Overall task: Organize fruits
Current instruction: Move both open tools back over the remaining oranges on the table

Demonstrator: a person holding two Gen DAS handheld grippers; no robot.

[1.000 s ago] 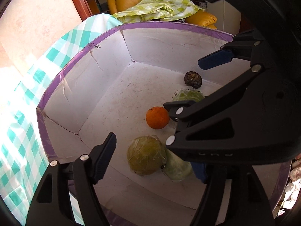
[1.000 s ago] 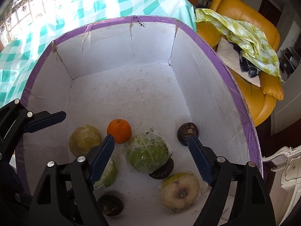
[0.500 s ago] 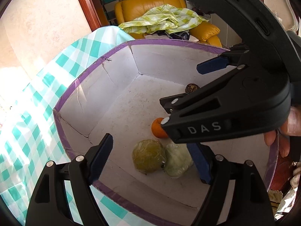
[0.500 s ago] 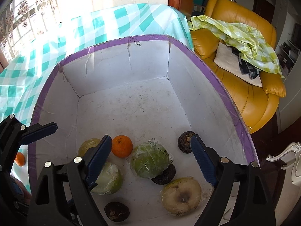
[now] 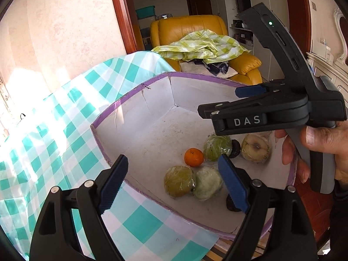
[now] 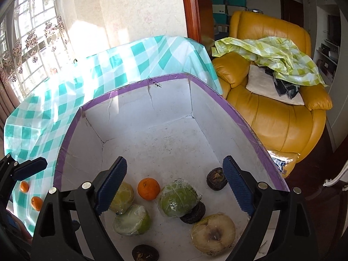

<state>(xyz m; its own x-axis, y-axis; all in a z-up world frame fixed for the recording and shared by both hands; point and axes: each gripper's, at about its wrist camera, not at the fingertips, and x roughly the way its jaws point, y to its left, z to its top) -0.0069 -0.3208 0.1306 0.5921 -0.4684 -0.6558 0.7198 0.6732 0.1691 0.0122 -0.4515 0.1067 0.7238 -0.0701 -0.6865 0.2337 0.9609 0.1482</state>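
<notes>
Both tongs, left gripper (image 5: 171,178) and right gripper (image 6: 175,183), are hanging spread apart and empty above the box (image 6: 134,87), since the orange (image 6: 148,188) is lying inside at 12 o'clock of the wrapped fruit (image 6: 131,220).

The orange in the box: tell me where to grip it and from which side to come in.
Grip the orange across its widest middle, coming straight down from above with the open right gripper. It is round and sits alone on the box floor, so any jaw axis fits; best set the fingers far-near, since the wrapped green fruit and wrapped yellow-green fruit flank it.
</notes>
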